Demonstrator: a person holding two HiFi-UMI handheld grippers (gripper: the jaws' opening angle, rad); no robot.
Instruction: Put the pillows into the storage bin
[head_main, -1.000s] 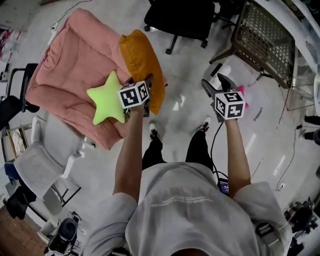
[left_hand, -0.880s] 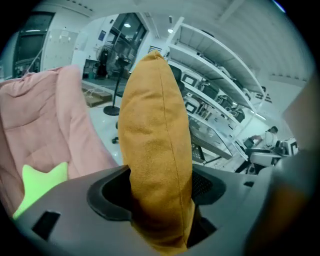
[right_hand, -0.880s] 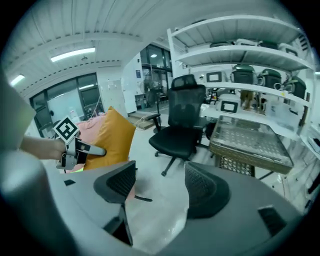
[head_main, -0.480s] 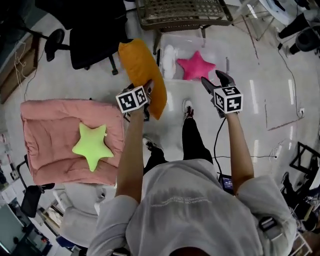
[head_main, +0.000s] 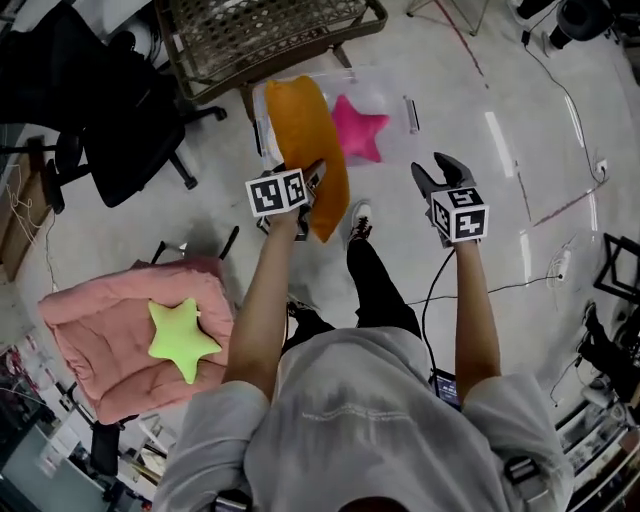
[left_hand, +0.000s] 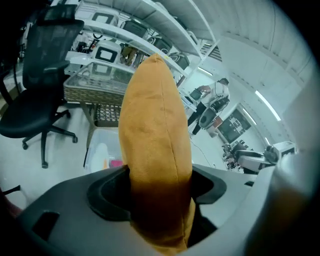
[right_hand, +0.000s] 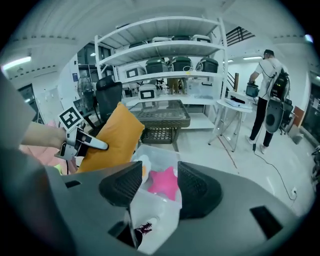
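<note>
Now, your left tool (left_hand: 160, 186) is clamped on the lower end of the orange pillow (head_main: 305, 130). The pillow stands up out of the jaws and shows against the left part of the clear storage bin (head_main: 398, 108) on the floor; it looks to be above the bin, not in it. A pink star pillow (head_main: 355, 128) already lies inside. Your right tool (head_main: 437, 172) carries nothing: its jaws have just been closing and sit part-way apart, with only the bin showing through the gap. The green star pillow (head_main: 180, 338) waits well apart, on the pink cushion (head_main: 90, 340) at your lower left. Handling, as a judgement: the orange pillow looks light, plush and squashy, since the jaws have pinched it in deep. It should not break. The likelier trouble is that it drapes over the rim instead of dropping in. Bite deep near an end or seam, because soft filling compresses and may slide out of a shallow pinch. Take the green star by one point.
</note>
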